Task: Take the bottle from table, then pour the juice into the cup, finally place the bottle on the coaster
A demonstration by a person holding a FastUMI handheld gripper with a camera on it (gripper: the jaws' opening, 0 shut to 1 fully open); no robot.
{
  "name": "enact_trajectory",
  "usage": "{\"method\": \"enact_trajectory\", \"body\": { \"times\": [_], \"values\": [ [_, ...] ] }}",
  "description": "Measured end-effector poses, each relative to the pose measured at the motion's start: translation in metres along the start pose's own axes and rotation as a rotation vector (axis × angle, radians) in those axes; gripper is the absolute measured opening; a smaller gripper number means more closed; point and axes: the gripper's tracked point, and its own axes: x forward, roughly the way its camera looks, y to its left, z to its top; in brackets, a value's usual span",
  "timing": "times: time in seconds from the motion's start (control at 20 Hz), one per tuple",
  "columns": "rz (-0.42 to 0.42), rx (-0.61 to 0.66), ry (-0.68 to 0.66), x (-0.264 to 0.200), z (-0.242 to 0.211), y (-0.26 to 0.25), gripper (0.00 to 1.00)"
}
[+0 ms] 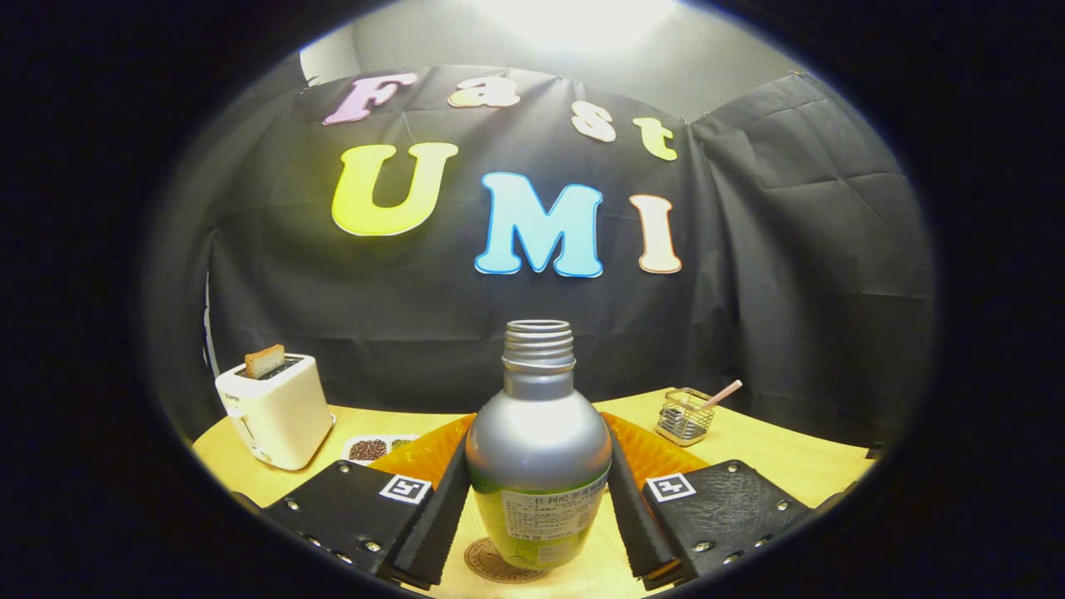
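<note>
A silver bottle (538,441) with a green label and an open threaded neck stands upright between my fingers. My gripper (538,466) is shut on the bottle, with the left pad (441,507) and the right pad (636,516) pressing its sides. A round brown coaster (491,562) lies on the table under the bottle's base, partly hidden by it; I cannot tell whether the base touches it. Just beyond the bottle sits an orange ribbed vessel (424,453), apparently the cup, with its middle hidden behind the bottle.
A white toaster (274,412) with a slice of bread in it stands at the back left of the yellow table (765,453). A small dish of dark grains (370,449) lies beside it. A wire holder (684,416) with a stick stands at the back right.
</note>
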Motion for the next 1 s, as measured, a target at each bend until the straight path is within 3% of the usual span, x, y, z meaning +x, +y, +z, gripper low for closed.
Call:
{"method": "enact_trajectory", "body": {
  "times": [0.3, 0.75, 1.0],
  "values": [
    [0.072, 0.042, 0.002, 0.013, -0.023, 0.021, 0.8],
    [0.077, 0.085, 0.032, 0.025, -0.057, 0.023, 0.8],
    [0.082, 0.039, 0.063, 0.03, -0.077, 0.029, 0.8]
  ]
}}
